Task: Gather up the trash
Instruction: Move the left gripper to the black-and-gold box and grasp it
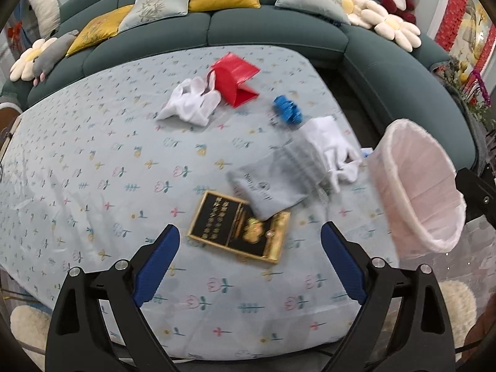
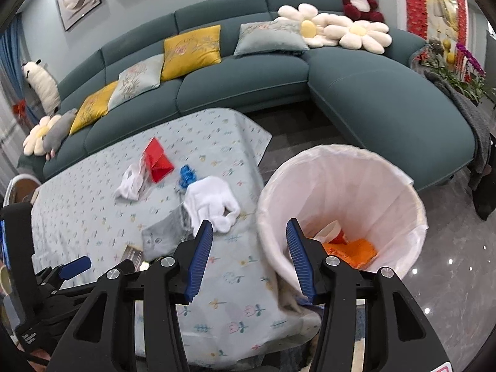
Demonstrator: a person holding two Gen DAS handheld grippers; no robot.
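Note:
My left gripper (image 1: pixel 250 237) is open and empty above the table, just short of a black and gold box (image 1: pixel 238 228). A grey pouch (image 1: pixel 272 183) lies partly on the box. Beyond lie white cloths (image 1: pixel 333 148) (image 1: pixel 190 100), a blue scrap (image 1: pixel 286 110) and a red paper bag (image 1: pixel 237 77). My right gripper (image 2: pixel 249 229) has its jaws apart across the near rim of a tilted bin with a white liner (image 2: pixel 387 198); whether it grips the rim I cannot tell. Orange and red trash (image 2: pixel 350 249) lies inside. The bin also shows in the left wrist view (image 1: pixel 418 183).
The table wears a pale blue flowered cloth (image 1: pixel 93 170). A teal sofa (image 2: pixel 248 86) with cushions and plush toys curves behind and to the right. A dark glossy floor (image 2: pixel 458 279) lies right of the table. The left gripper's body (image 2: pixel 46 279) shows at the lower left.

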